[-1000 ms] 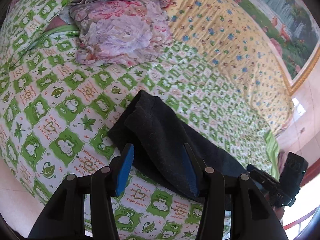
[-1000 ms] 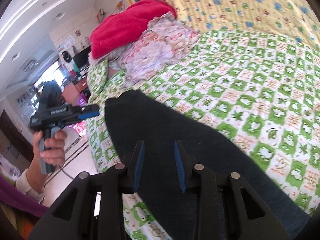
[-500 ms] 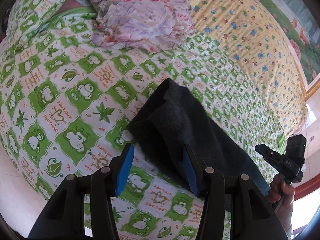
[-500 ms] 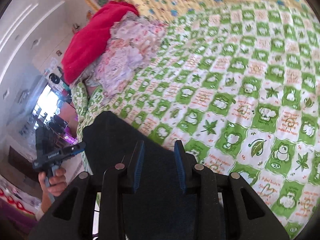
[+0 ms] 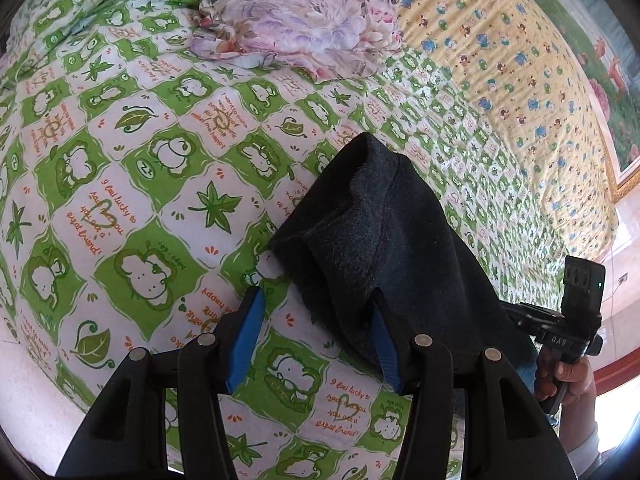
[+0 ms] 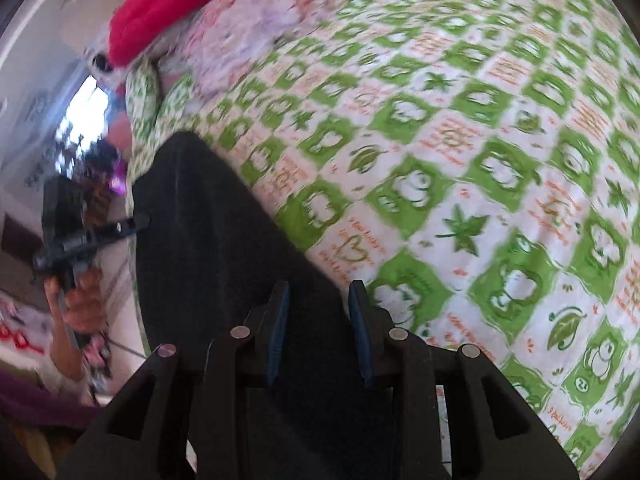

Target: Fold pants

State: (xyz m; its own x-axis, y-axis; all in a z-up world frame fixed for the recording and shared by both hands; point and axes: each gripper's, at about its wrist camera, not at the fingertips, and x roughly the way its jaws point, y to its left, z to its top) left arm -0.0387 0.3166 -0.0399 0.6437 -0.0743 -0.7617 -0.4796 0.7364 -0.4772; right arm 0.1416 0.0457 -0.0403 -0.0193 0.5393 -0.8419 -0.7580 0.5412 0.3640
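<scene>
**Left wrist view: dark pants lie at the near edge of the bed**

Left wrist view shows the left gripper (image 5: 312,340) with its blue pads apart and opening; the dark pants (image 5: 384,248) overlap only the right pad, and no pad presses the cloth. The right gripper (image 6: 316,328) hangs over the same pants (image 6: 224,248). Its jaws stand partly apart with dark cloth behind the gap, and I cannot tell if they pinch it. The pants lie on a green and white bedsheet (image 5: 132,208). Farther away rest a floral cloth (image 5: 304,12) and a red bundle (image 6: 160,12).
</scene>
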